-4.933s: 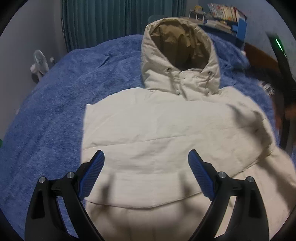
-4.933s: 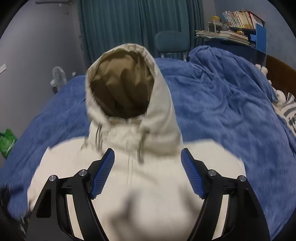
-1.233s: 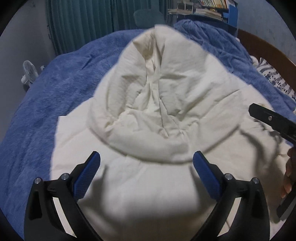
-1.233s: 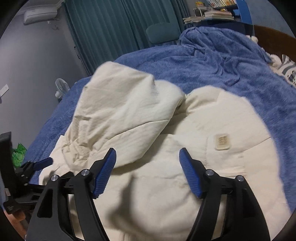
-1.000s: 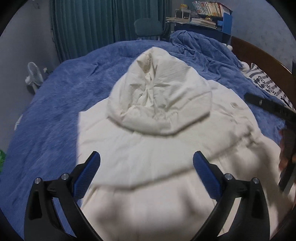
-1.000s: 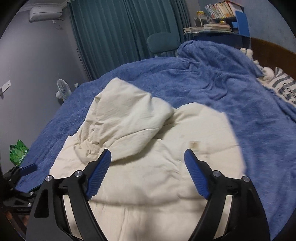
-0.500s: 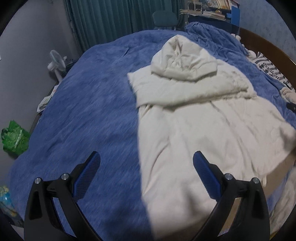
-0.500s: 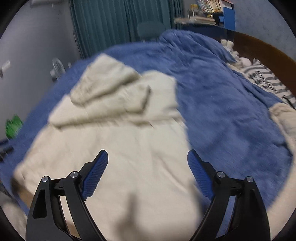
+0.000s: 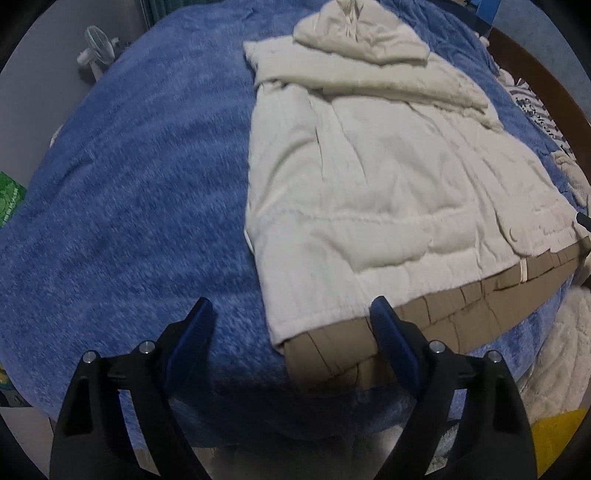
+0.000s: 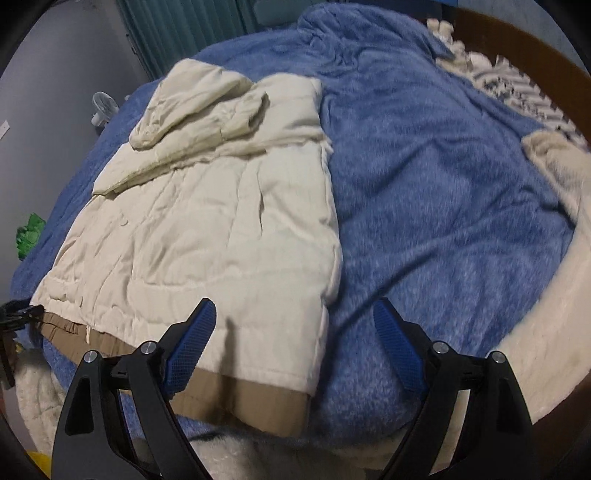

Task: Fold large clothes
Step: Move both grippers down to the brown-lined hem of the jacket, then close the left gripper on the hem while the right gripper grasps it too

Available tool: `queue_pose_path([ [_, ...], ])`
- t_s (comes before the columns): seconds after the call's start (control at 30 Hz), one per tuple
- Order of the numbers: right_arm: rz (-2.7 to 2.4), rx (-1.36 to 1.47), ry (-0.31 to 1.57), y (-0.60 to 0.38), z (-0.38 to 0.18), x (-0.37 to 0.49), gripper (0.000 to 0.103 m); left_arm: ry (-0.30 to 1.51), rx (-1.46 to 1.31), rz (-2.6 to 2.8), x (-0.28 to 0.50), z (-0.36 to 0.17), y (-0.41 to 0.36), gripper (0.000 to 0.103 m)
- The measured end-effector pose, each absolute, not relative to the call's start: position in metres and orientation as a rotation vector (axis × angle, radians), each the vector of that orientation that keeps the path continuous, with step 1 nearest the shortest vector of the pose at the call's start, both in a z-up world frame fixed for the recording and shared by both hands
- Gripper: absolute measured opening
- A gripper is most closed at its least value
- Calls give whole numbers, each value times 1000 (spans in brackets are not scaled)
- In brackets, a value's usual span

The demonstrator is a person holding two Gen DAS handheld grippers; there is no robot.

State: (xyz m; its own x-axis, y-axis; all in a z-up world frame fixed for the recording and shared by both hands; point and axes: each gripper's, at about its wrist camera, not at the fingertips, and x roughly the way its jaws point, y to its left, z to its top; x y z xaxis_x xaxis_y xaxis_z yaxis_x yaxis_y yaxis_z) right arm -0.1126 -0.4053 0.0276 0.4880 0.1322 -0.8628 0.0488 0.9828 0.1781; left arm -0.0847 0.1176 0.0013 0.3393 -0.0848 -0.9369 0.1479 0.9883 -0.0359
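the left tongs point(image 9: 291, 325) hang wide open over the near edge of the bed point(image 9: 122, 192), gripping nothing. the coat point(image 9: 373, 177) lies ahead of them and off to their right: its near left corner, where the tan lining point(image 9: 332, 350) peeks out from under the cream shell, sits between the two blue pads, closer to the right pad. left of that corner is only blue blanket.

the coat's long axis runs away from the tongs, from the hem at the near bed edge up to the hood point(image 9: 354, 33), which is folded down onto the upper back at the far end. the sides look tucked in, so the coat reads as a long narrow panel.

further right, the right tongs point(image 10: 295, 328) are also spread open and empty. in their view the coat point(image 10: 207, 221) lies ahead and to the left; its near right corner and the tan hem strip point(image 10: 251, 398) fall between the pads, nearer the left pad. the blanket point(image 10: 443, 166) fills the right side, with a cream cloth point(image 10: 554, 162) at the far right edge.

so each pair of tongs sits just short of its own hem corner, about equally near. judging from this, the likely next fold brings the hem away toward the hood, and each would have to close on shell and lining together, or the lining may slip free.
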Motion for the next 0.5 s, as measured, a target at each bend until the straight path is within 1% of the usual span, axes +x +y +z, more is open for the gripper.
queue_pose_path([
  [0.07, 43, 191, 1096, -409, 22, -112, 80, 1243, 38, -163, -85, -1, 118, 81],
  [0.1, 45, 192, 1102, -410, 21, -113, 79, 1263, 18, -175, -84, -3, 119, 76],
  [0.13, 69, 202, 1103, -410, 20, -114, 74, 1273, 8, -190, -84, -4, 119, 72],
  [0.17, 102, 217, 1111, -409, 18, -115, 71, 1275, -1, -208, -85, -5, 118, 66],
  [0.2, 120, 222, 1118, -407, 17, -115, 69, 1273, -3, -222, -86, -5, 117, 61],
  [0.23, 145, 222, 1125, -403, 15, -116, 64, 1273, -2, -230, -87, -5, 115, 59],
  [0.27, 165, 221, 1141, -399, 12, -116, 63, 1276, -3, -234, -86, -6, 115, 56],
  [0.33, 173, 219, 1163, -394, 6, -115, 59, 1291, -4, -237, -85, -9, 114, 54],
  [0.37, 163, 207, 1159, -392, 5, -115, 56, 1303, -13, -242, -84, -11, 114, 51],
  [0.4, 159, 205, 1147, -392, 7, -116, 52, 1311, -28, -255, -83, -12, 114, 41],
  [0.43, 155, 200, 1130, -391, 10, -117, 43, 1307, -26, -260, -84, -11, 113, 39],
  [0.47, 150, 178, 1107, -390, 16, -118, 35, 1295, -4, -265, -85, -8, 111, 34],
  [0.5, 157, 153, 1084, -388, 22, -118, 29, 1286, 22, -270, -86, -6, 108, 31],
])
